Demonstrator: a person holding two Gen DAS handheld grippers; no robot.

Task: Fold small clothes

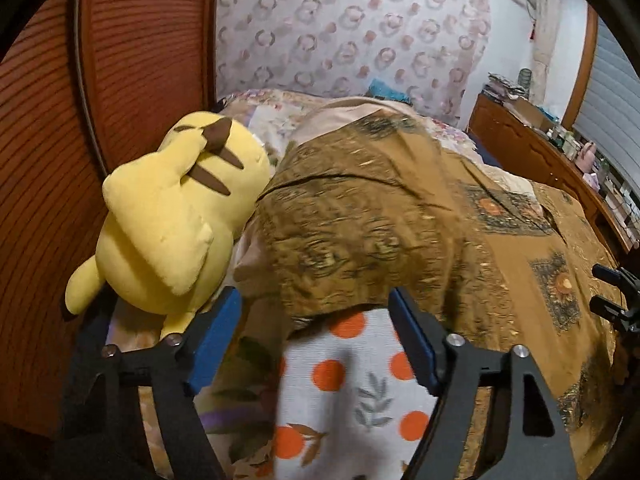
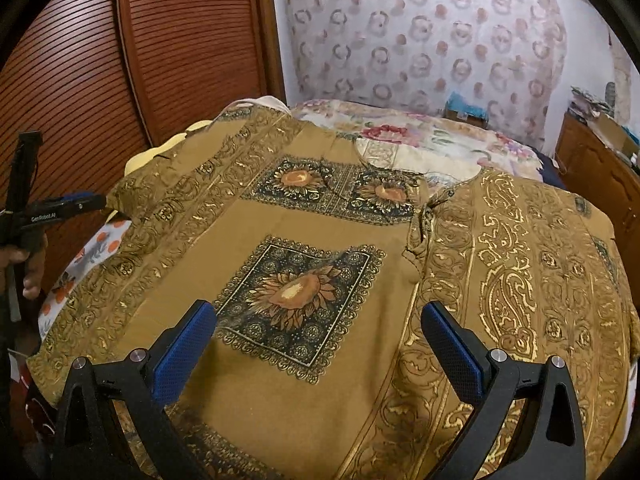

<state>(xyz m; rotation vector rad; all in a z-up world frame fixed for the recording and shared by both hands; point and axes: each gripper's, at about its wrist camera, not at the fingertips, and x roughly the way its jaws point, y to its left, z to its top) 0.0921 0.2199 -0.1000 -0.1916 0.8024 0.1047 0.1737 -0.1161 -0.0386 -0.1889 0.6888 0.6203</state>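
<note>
A mustard-brown garment [image 2: 280,232] with gold paisley borders and dark sunflower squares lies spread flat over the bed. My right gripper [image 2: 318,332] hovers open just above its near part, with nothing between the blue pads. In the left wrist view the garment's left side [image 1: 360,220] is bunched up in a hump. My left gripper [image 1: 316,320] stands open at that edge, its pads [image 1: 218,332] apart from the cloth. Under the edge lies a white cloth with orange dots [image 1: 340,392]. A hand [image 2: 32,264] holds the left gripper [image 2: 64,204] at the far left.
A yellow plush toy [image 1: 172,216] lies close to the left gripper's left finger. Louvred wooden wardrobe doors [image 1: 132,60] stand behind it. A floral bedspread [image 2: 420,136] shows beyond the garment. A cluttered wooden dresser [image 1: 540,140] runs along the right side.
</note>
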